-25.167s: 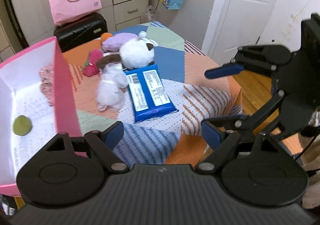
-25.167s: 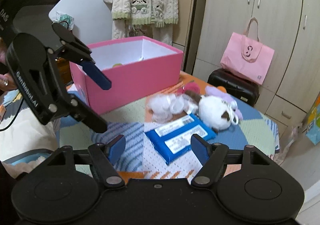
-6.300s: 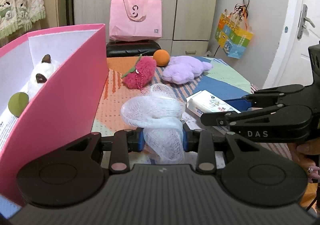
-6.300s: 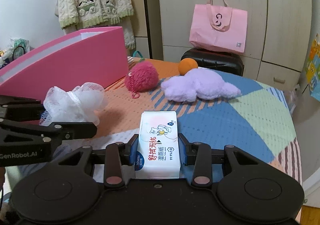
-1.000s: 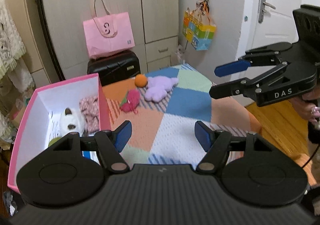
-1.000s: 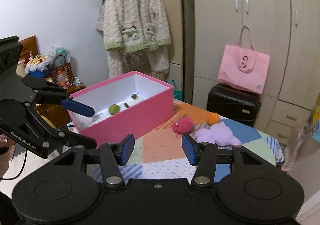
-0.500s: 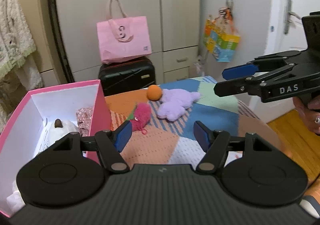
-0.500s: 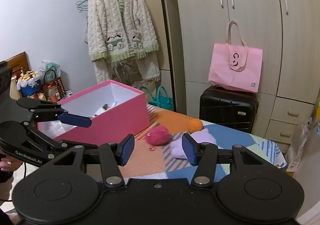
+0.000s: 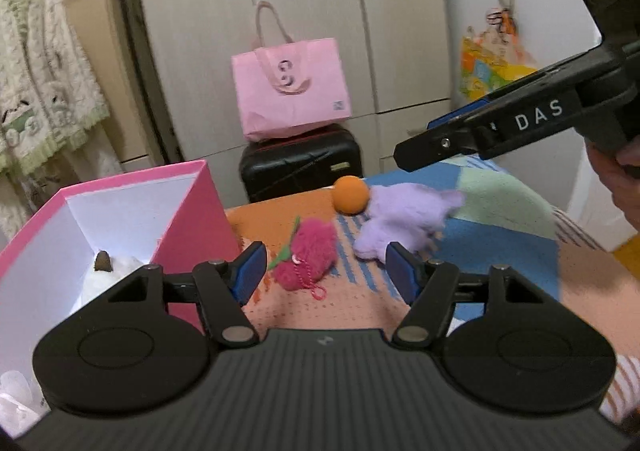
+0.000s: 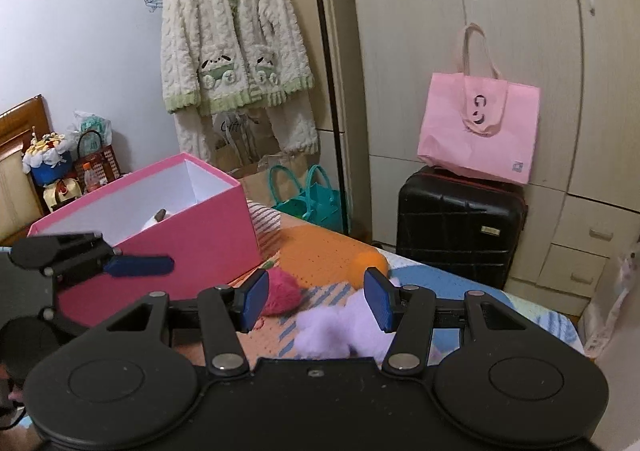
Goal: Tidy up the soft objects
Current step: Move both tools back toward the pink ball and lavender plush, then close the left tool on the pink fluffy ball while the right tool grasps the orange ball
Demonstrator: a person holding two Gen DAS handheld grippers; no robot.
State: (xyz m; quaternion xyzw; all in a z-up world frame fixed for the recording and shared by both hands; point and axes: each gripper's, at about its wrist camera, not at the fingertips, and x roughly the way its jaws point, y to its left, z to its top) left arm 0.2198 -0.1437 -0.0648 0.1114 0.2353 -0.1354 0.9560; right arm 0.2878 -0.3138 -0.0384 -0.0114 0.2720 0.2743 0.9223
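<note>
Patchwork tablecloth (image 9: 500, 219) is showing bare patches around the toys; pink box (image 9: 192, 219) is standing left of left gripper (image 9: 326, 271), whose spread, empty jaws are framing pink plush (image 9: 310, 251); right gripper (image 10: 316, 301), spread, empty, is hovering over purple plush (image 10: 336, 331); orange ball (image 9: 351, 195) beyond

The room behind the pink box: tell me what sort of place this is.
Most likely a bedroom in a home. A fluffy cardigan hangs by a tall wardrobe, a black suitcase stands against it, and the toys lie on a patchwork bedspread.
</note>
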